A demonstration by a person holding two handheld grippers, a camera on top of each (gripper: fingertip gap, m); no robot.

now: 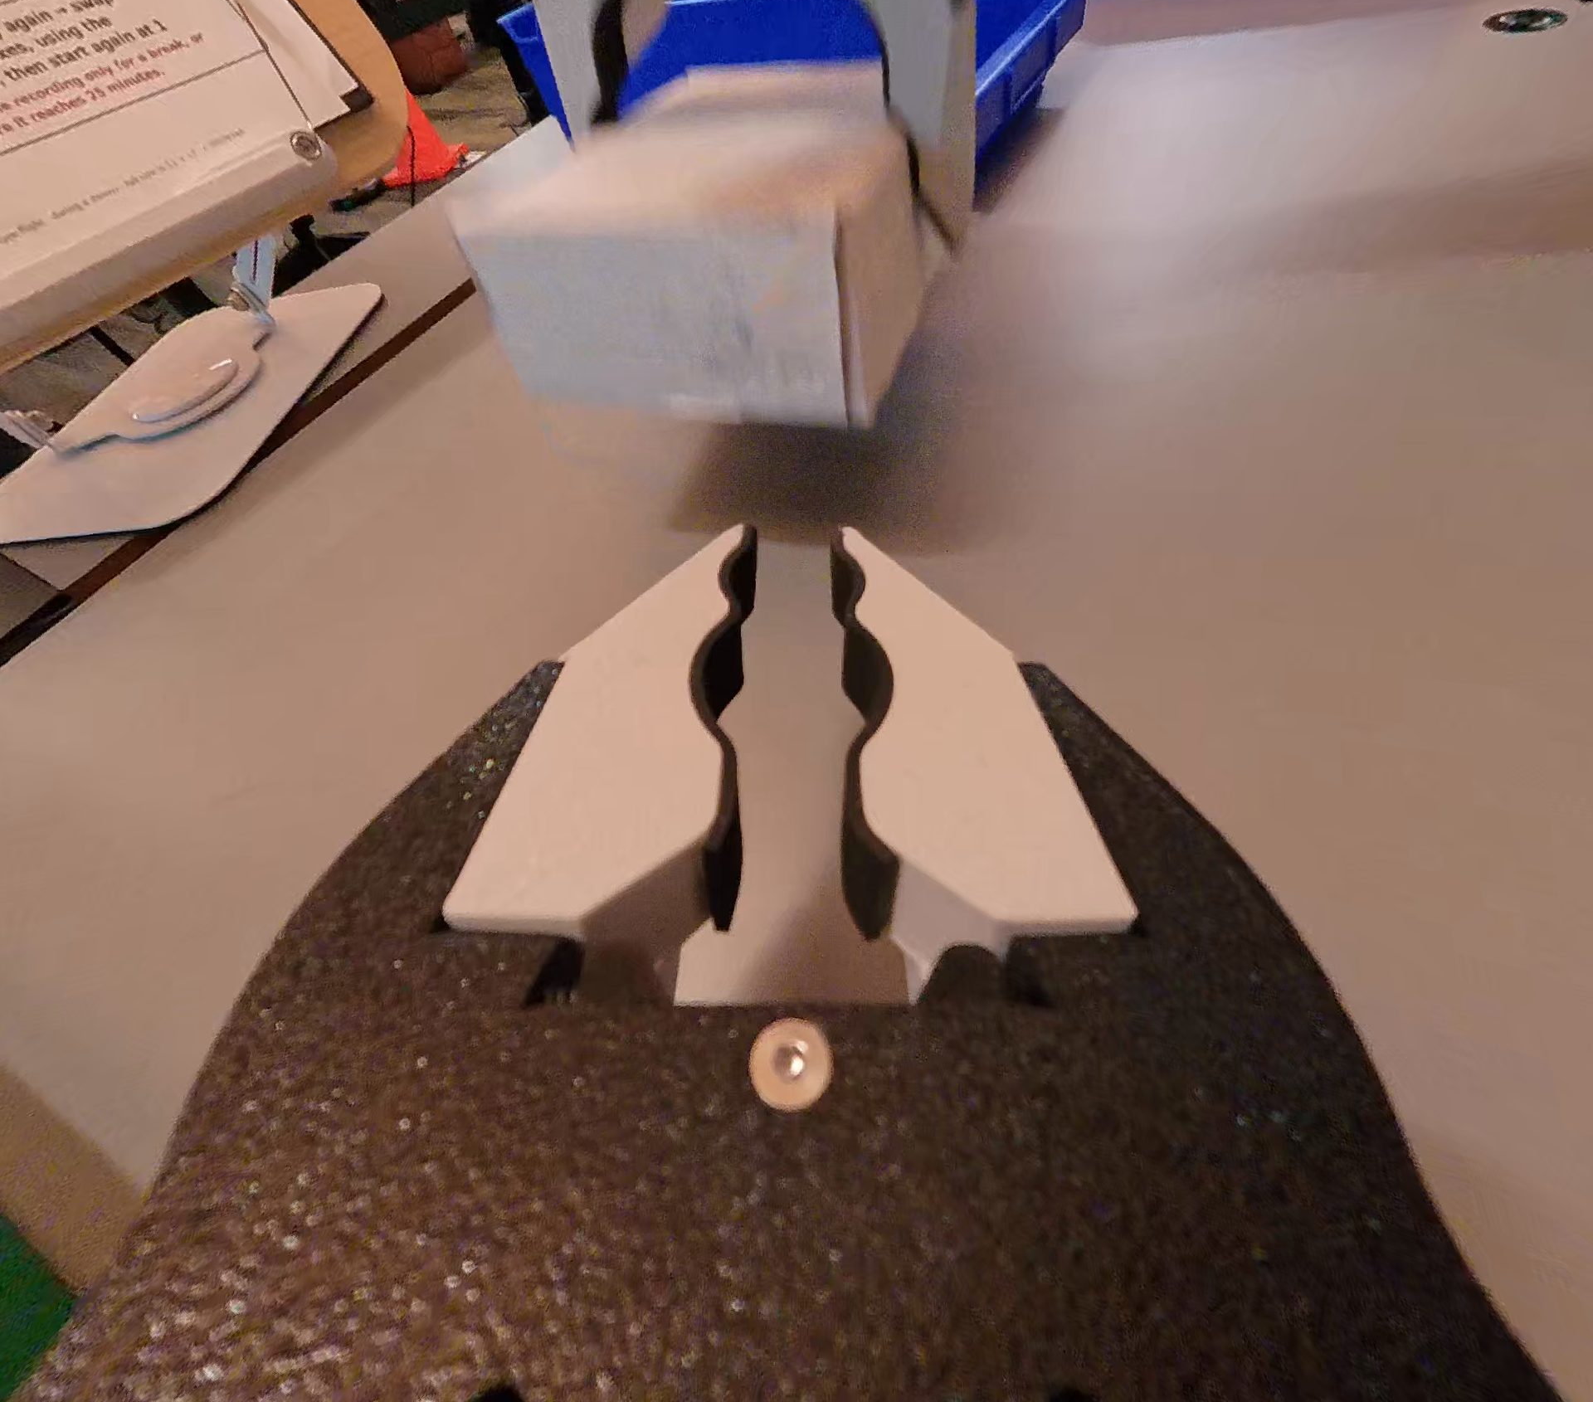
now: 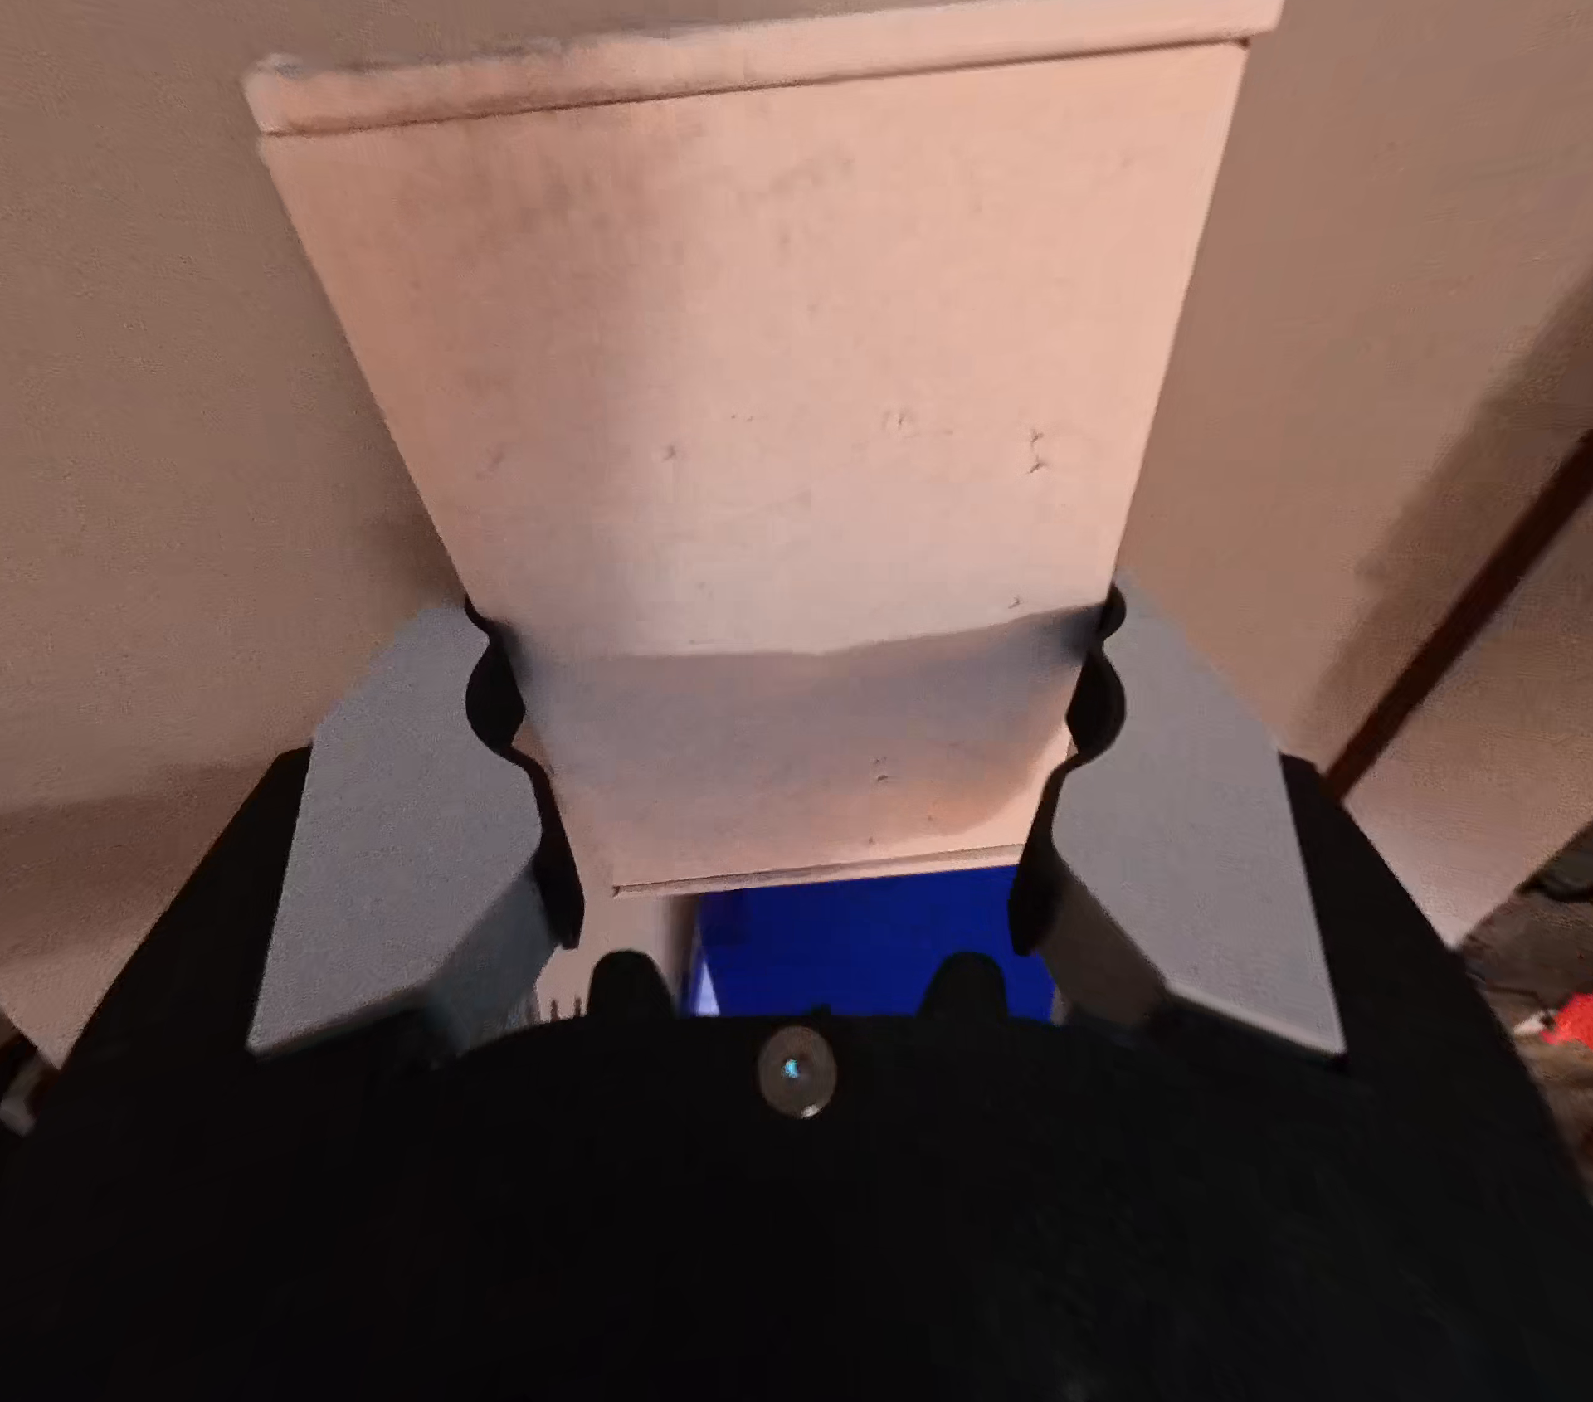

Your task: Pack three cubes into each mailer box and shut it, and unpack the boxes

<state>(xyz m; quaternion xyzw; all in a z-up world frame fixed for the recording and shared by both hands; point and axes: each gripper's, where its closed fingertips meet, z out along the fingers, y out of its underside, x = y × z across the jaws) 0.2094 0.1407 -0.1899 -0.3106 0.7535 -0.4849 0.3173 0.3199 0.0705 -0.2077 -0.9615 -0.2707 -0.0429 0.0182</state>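
Pinching a closed white cardboard mailer box (image 2: 741, 412), right tongs (image 2: 797, 680), left tongs (image 1: 793, 550) narrowly parted, empty.

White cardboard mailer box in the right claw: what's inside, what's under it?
Closed white cardboard mailer box: contents hidden. Under it, grey tabletop with its shadow; nothing else visible.

Printed lines — black, some red — on the instruction sheet (image 1: 129, 33).
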